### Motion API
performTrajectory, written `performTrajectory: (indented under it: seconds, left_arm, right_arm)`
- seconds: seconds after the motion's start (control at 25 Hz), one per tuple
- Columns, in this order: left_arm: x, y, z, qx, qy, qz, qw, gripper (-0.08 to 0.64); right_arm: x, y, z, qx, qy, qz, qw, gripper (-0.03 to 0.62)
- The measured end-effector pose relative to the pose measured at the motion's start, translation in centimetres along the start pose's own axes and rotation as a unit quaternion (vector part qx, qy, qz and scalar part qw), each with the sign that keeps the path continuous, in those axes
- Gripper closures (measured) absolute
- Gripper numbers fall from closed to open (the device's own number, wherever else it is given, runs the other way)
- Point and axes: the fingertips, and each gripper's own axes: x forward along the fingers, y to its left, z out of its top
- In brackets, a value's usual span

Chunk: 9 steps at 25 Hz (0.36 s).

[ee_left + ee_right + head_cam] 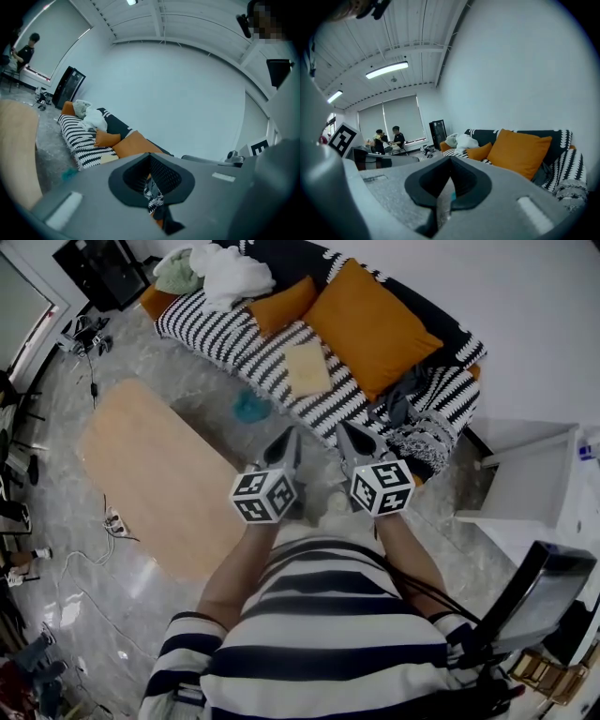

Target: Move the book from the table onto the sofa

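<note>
Two grippers sit side by side just ahead of a striped shirt (328, 634) in the head view, marker cubes toward the camera.

- Left gripper (290, 440): jaws pressed together, nothing between them. Its own view confirms this; the dark pads of the left gripper (150, 157) meet in one seam.
- Right gripper (349, 433): same. In its own view the right gripper (450, 161) shows pads meeting, empty.
- Table (159, 479), to the left of the grippers, light wood. Only the head view gives its full outline; the left gripper view catches just an edge of it at the frame's left.
- Teal object (249, 408) on the floor between table and sofa; too small to identify.
- Sofa (225, 343), black-and-white striped cover, runs across beyond the grippers.
- Book (307, 368), pale cover, lies flat on the sofa seat, just in front of the large orange cushion (370, 329). The left gripper view shows it as a pale sliver (108, 158) above the gripper body. I can't find it in the right gripper view.
- Small orange cushion (281, 304) further along, then a heap of white cloth (230, 273) at the far end.
- Black cabinet (103, 273) past the sofa's end.
- Only the right gripper view shows the far window with two seated people (389, 140).
</note>
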Motion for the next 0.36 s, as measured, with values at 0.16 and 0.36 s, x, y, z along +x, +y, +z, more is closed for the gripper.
performTrajectory:
  seconds: [0.16, 0.36]
  left_arm:
    - [-0.8, 0.7, 0.2, 0.001, -0.002, 0.005, 1.0000, 0.560]
    - [-2.1, 1.7, 0.8, 0.006, -0.008, 0.013, 0.9999, 0.560]
  right_arm:
    - [0.3, 1.0, -0.2, -0.003, -0.001, 0.004, 1.000, 0.596]
    - [0.9, 2.6, -0.2, -0.010, -0.003, 0.012, 1.000, 0.597]
